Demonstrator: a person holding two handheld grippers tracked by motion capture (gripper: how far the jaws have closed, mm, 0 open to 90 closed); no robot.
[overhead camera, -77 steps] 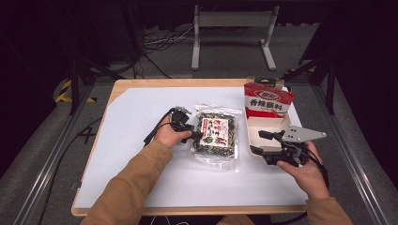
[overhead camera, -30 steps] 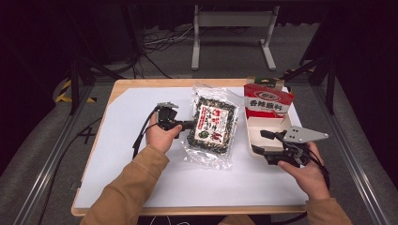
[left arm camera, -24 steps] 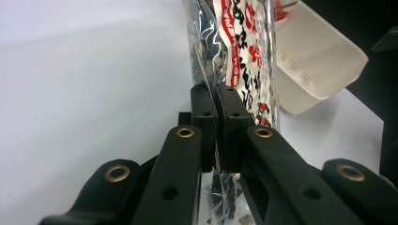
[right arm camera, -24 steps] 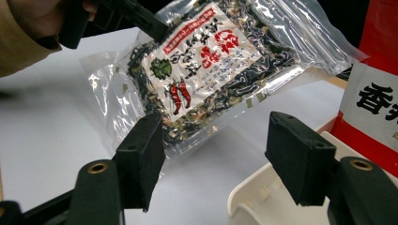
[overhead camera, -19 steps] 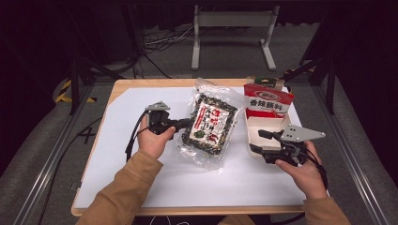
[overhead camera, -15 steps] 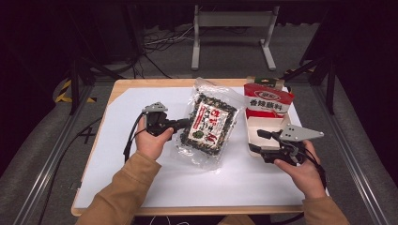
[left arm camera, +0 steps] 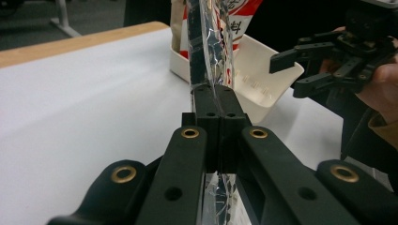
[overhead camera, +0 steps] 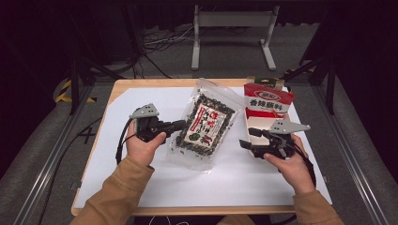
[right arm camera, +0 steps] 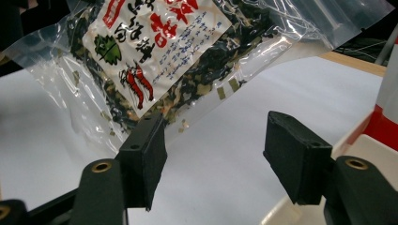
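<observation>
On the worktop, a white sheet covers the wooden surface, and all positions below are given relative to the clear seaweed bag near its centre. The bag is lifted clear of the sheet and tilted, its top edge toward the far side of the worktop. To the right of the bag, a white tray carries an upright red-and-white packet at its far end. At the bag's left edge, the left gripper has its jaws clamped together on the transparent film; in the left gripper view the film rises straight out from between the closed jaws. To the right of the bag's lower end and apart from it, the right gripper holds its jaws spread apart with nothing between them.
</observation>
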